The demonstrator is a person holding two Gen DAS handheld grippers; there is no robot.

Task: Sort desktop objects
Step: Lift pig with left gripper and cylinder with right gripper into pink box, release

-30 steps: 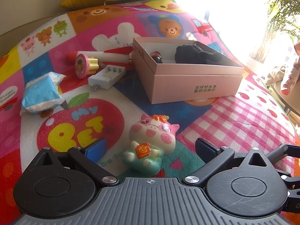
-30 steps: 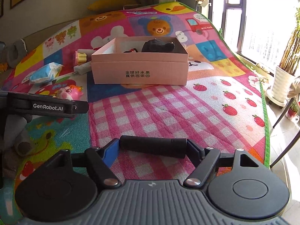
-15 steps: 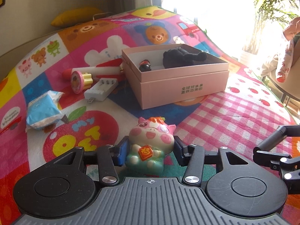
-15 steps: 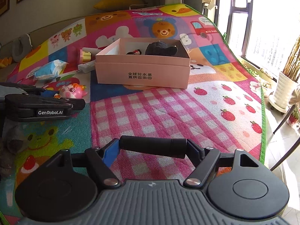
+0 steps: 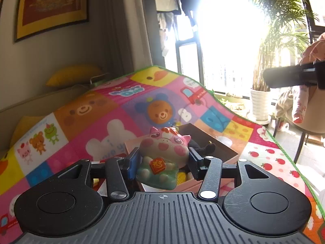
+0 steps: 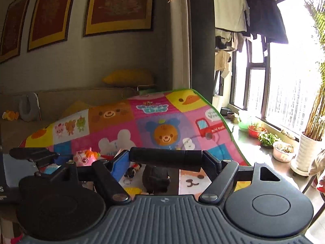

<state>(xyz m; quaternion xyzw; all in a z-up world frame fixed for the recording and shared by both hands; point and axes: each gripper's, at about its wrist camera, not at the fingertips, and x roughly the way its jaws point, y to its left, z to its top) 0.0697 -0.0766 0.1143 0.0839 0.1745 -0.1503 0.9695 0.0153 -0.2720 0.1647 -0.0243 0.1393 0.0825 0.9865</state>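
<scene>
My left gripper [image 5: 162,160] is shut on a pink and green cow figurine [image 5: 163,154] and holds it in the air just above the near end of the open pink box [image 5: 229,159]. My right gripper [image 6: 167,159] is shut on a black cylinder [image 6: 165,158] held crosswise, over the same box. In the right wrist view the box holds a black plush toy [image 6: 156,178], a small black and red key-ring figure [image 6: 133,169] and a yellow item [image 6: 132,190]. The cow [image 6: 84,157] and the left gripper show at the left there.
A colourful cartoon play mat [image 5: 91,118] covers the surface. Yellow cushions [image 6: 128,77] lie by the back wall. Plant pots [image 6: 310,152] stand by the bright window at the right. A chair with clothes [image 5: 300,105] is at the far right.
My left gripper closed on the cow figurine, lifted it off the mat and carried it over the pink box. My right gripper moved forward with the black cylinder to above the box.
</scene>
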